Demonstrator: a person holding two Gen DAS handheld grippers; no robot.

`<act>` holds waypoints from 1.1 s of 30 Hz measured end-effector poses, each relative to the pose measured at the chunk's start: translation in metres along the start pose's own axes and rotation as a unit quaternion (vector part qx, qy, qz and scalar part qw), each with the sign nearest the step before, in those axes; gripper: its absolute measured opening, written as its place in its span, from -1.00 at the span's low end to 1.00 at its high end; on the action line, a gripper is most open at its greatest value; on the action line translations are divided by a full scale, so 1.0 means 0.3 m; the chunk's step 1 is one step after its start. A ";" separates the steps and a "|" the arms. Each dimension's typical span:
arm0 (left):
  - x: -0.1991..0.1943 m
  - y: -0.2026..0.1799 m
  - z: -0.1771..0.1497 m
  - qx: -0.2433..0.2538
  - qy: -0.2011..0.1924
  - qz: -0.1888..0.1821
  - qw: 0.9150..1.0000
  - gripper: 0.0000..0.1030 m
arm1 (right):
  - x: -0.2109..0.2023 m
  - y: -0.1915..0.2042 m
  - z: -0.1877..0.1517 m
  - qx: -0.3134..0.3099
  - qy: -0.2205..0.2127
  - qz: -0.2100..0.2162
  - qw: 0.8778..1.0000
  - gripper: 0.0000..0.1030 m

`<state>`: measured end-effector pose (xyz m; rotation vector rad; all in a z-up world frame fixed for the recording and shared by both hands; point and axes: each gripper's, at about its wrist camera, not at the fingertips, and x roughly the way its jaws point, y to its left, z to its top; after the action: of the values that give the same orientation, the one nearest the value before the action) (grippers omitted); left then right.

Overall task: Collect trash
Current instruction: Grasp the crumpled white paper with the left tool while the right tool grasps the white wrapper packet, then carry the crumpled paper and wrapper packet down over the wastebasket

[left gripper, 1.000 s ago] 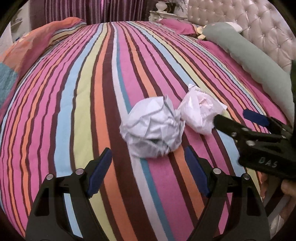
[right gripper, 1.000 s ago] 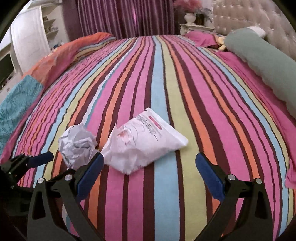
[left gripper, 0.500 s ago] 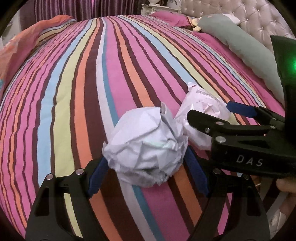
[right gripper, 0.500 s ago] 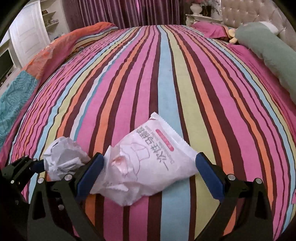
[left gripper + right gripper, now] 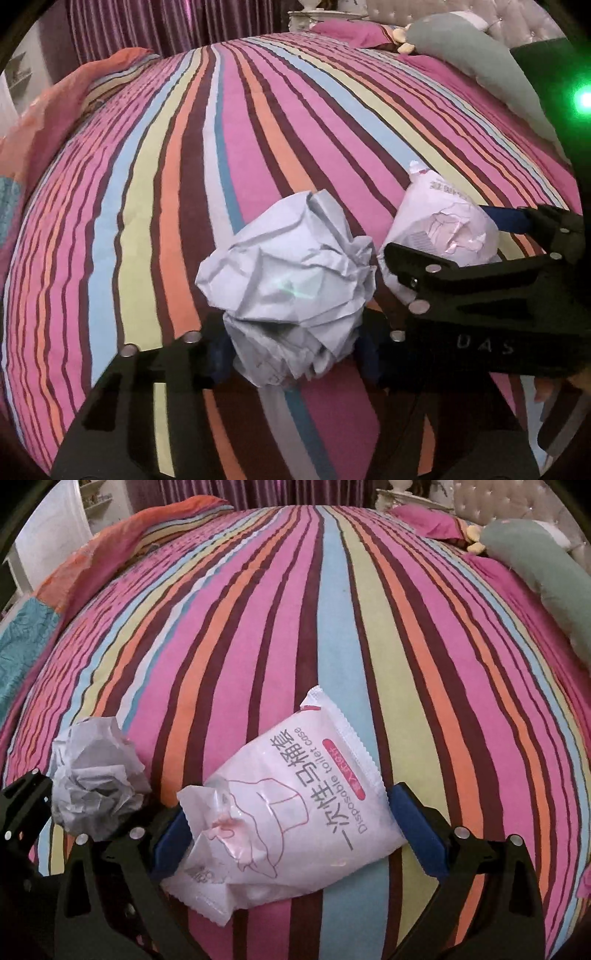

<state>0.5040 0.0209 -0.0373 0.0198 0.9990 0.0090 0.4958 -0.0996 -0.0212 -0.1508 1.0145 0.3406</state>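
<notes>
Black plastic grippers w/ silver screws, blue fingers (image 5: 421,834) (pads); right gripper (image 5: 443,240) marked "DAS".

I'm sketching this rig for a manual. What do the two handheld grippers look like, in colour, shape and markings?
Both are matte black and two-fingered. The left gripper has flat, angular fingers with cut-out slots, round silver fasteners and dark blue pads at the tips. The right gripper has the same build, with blue pads clearly visible. Seen from the left wrist view, its body carries pale letters "DAS" and a green light glows above. No cables or sleeves show.

White packet (image 5: 295,812): "Disposable toilet case", Chinese characters alongside. Right gripper (image 5: 458,236) body: "DAS".
</notes>
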 end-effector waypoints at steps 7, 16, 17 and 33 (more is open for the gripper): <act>-0.031 0.053 -0.019 -0.025 -0.007 -0.008 1.000 -0.18 | -0.061 -0.004 -0.045 0.018 -0.024 -0.016 0.999 0.40; -0.140 0.072 -0.077 -0.049 -0.015 -0.018 0.999 -0.18 | -0.179 -0.026 -0.128 0.034 -0.049 -0.023 0.998 0.37; -0.159 0.071 -0.086 -0.050 -0.016 -0.018 0.998 -0.18 | -0.199 -0.025 -0.136 0.038 -0.052 -0.021 0.998 0.37; -0.485 0.032 -0.407 -0.053 -0.023 -0.014 0.998 -0.18 | -0.511 -0.030 -0.426 0.088 -0.082 0.017 0.993 0.37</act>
<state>0.3227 0.0296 0.0192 -0.0915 0.9524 0.0358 0.3224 -0.1758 0.0422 0.0529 0.8794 0.2880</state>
